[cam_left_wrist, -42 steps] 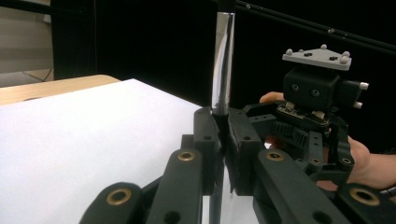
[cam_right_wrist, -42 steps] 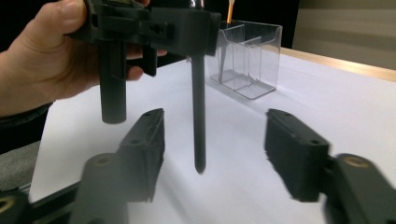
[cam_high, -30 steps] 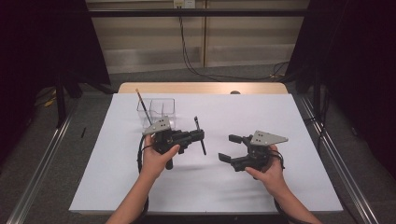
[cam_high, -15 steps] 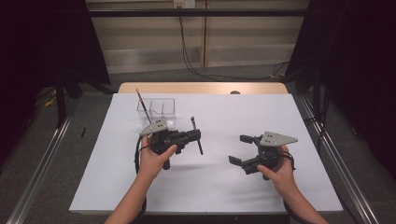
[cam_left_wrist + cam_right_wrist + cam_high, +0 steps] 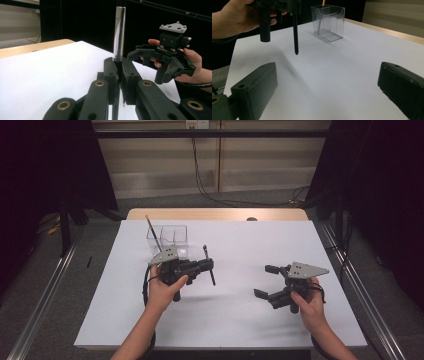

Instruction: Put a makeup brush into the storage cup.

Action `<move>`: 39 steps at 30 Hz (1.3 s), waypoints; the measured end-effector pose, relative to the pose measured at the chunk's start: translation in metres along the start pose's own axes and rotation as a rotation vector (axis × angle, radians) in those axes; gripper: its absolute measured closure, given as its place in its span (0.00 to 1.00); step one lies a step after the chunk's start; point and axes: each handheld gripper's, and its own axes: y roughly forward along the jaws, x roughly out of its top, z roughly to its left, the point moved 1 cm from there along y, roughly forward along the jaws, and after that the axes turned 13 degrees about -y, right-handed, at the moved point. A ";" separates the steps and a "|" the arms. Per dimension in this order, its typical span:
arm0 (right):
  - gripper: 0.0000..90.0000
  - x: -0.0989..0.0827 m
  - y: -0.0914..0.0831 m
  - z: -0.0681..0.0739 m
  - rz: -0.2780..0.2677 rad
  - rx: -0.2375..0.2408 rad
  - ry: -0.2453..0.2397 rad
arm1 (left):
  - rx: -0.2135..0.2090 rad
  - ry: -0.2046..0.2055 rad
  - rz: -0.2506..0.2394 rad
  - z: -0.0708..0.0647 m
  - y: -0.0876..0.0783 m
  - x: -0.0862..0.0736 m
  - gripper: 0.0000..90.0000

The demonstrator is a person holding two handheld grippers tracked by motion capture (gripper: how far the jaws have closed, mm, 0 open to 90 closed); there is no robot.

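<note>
Black tools and a black-and-silver pen over a plain white sheet.

The left black plastic two-jaw gripper (image 5: 202, 266), with brass-coloured rivets and a grey three-cornered top plate, grips a slim pen with a shiny silver barrel and black tip (image 5: 209, 265). The right black plastic two-jaw gripper (image 5: 268, 281) bears the same pale grey plate. A plain white, unpatterned paper sheet (image 5: 240, 315) covers the light tan wooden table (image 5: 210, 214). At the far left stands a clear, colourless plastic two-compartment holder (image 5: 170, 238) with a thin orange-brown pencil (image 5: 152, 231) in it. The surroundings are dark, nearly black.
</note>
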 end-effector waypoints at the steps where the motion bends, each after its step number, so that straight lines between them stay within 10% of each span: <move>1: 0.02 0.000 -0.002 0.000 -0.002 -0.001 0.001 | 0.001 0.000 -0.001 0.000 -0.001 0.000 0.93; 39: 0.02 -0.020 -0.050 -0.013 0.034 -0.064 -0.012 | 0.036 0.008 -0.009 0.002 -0.012 0.001 0.93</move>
